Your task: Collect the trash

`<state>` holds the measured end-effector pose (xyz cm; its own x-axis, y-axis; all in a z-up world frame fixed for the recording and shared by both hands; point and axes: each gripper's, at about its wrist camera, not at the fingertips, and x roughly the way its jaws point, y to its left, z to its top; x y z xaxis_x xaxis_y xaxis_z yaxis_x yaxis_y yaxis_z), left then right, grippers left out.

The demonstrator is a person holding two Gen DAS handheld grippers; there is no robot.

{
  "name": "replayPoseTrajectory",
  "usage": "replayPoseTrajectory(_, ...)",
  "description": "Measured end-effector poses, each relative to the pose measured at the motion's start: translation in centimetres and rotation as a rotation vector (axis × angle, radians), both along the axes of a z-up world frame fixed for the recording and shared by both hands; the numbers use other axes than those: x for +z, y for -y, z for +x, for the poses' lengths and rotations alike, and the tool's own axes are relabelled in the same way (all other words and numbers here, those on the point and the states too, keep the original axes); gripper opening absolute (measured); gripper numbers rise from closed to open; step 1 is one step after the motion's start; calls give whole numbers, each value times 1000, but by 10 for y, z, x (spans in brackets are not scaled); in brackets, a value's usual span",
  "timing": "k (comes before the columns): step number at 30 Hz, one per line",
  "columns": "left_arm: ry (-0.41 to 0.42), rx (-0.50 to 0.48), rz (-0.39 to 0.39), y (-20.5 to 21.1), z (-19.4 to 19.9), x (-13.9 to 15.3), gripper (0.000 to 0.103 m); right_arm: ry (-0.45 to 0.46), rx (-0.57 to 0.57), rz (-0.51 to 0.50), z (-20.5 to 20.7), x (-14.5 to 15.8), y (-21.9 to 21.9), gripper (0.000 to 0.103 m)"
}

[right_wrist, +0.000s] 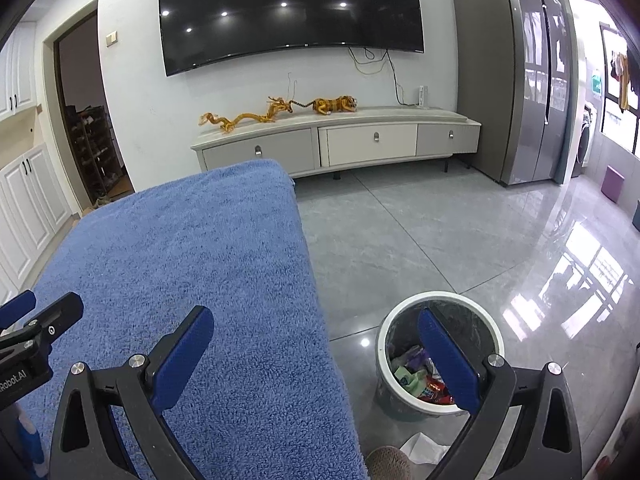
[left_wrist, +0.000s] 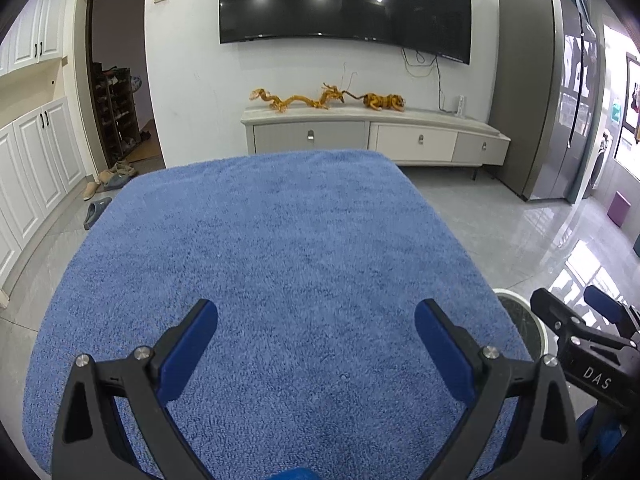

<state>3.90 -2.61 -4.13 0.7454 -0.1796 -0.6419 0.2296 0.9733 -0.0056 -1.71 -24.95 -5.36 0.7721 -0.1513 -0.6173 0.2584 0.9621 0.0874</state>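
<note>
My left gripper point(left_wrist: 316, 316) is open and empty above a blue towel-covered table point(left_wrist: 280, 240); no trash shows on the towel. My right gripper point(right_wrist: 316, 320) is open and empty, over the table's right edge point(right_wrist: 308, 248). A white round bin point(right_wrist: 400, 320) stands on the floor right of the table, holding several colourful wrappers point(right_wrist: 416, 376). The bin's rim also shows in the left wrist view point(left_wrist: 532, 320). A white crumpled paper point(right_wrist: 424, 450) lies on the floor in front of the bin. The right gripper also shows in the left wrist view point(left_wrist: 576, 308), and the left gripper in the right wrist view point(right_wrist: 40, 308).
A low white TV cabinet point(right_wrist: 360, 140) with golden dragon figures point(right_wrist: 276, 114) stands against the far wall under a TV point(right_wrist: 288, 12). A grey fridge point(right_wrist: 520, 80) is at the right. Grey tiled floor point(right_wrist: 460, 232) lies beyond the bin. Slippers point(left_wrist: 96, 210) lie near the left doorway.
</note>
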Motion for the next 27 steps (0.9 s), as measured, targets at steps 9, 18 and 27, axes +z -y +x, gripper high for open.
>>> replayPoseTrajectory(9, -32, -12, 12, 5, 3, -14, 100, -36, -1, 13, 4, -9, 5, 103)
replayPoseTrajectory(18, -56, -9, 12, 5, 8, -22, 100, -55, -3, 22, 6, -15, 8, 103)
replayPoseTrajectory(27, -57, 0, 9, 3, 11, -23, 100, -58, -8, 20, 9, -15, 11, 103)
